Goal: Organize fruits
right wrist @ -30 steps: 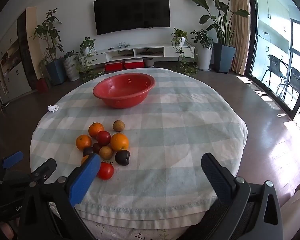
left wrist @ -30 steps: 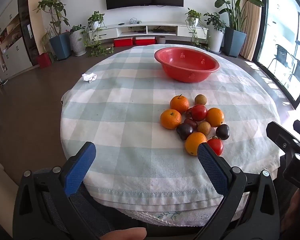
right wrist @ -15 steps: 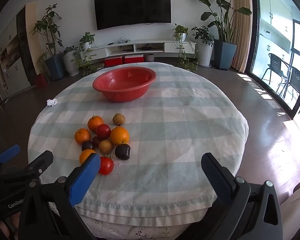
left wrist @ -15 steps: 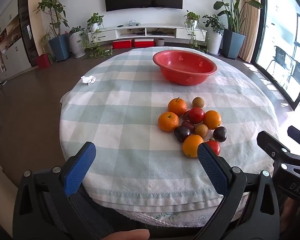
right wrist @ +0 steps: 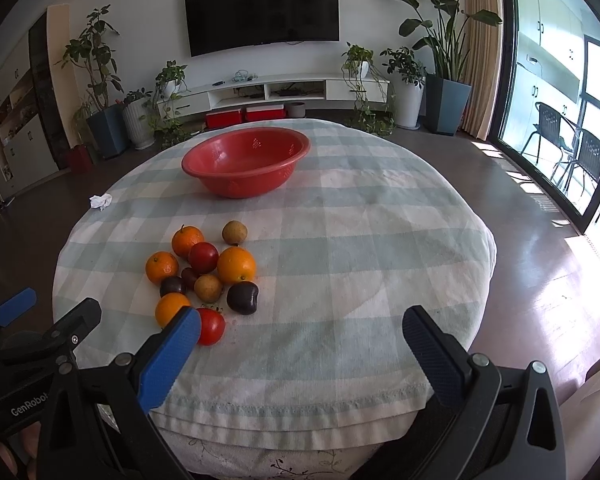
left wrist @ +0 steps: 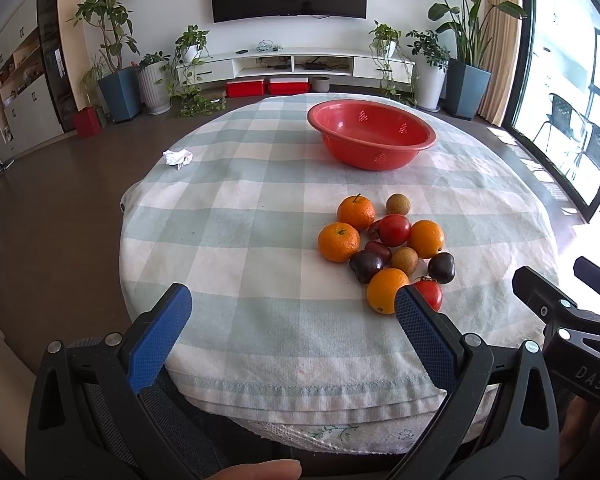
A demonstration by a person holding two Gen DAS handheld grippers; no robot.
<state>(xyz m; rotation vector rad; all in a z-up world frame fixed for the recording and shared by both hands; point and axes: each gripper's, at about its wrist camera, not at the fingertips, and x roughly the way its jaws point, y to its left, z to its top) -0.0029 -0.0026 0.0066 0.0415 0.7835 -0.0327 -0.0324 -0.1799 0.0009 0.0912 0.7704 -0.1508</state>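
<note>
Lying in a tight cluster, the fruits [left wrist: 384, 248] sit on the bench [left wrist: 236, 240] toward its near edge, most of them touching a neighbour. Four oranges, two red tomatoes, two dark plums, two tan round fruits and some small dark red ones between them. Nearest the edge: one orange [right wrist: 171, 309] with a tomato [right wrist: 211, 325] just beside it. A tan fruit [right wrist: 234, 232] sits at the far side of the cluster, slightly apart.

Red bowl [left wrist: 371, 134] stands upright well beyond the cluster, toward the far edge; nothing visible inside. Bench is round, under a pale green and white checked cloth. Crumpled white paper [left wrist: 177, 157] near the left edge.

Left tool [left wrist: 288, 312] hovers over the near edge, blue pads spread wide, gripping nothing; its right pad overlaps the nearest orange in view. Right tool [right wrist: 300, 332] also over the near edge, to the right of the cluster, pads wide apart, empty.

Beyond the bench: a wall television [right wrist: 262, 11], low white cabinet, potted plants.
</note>
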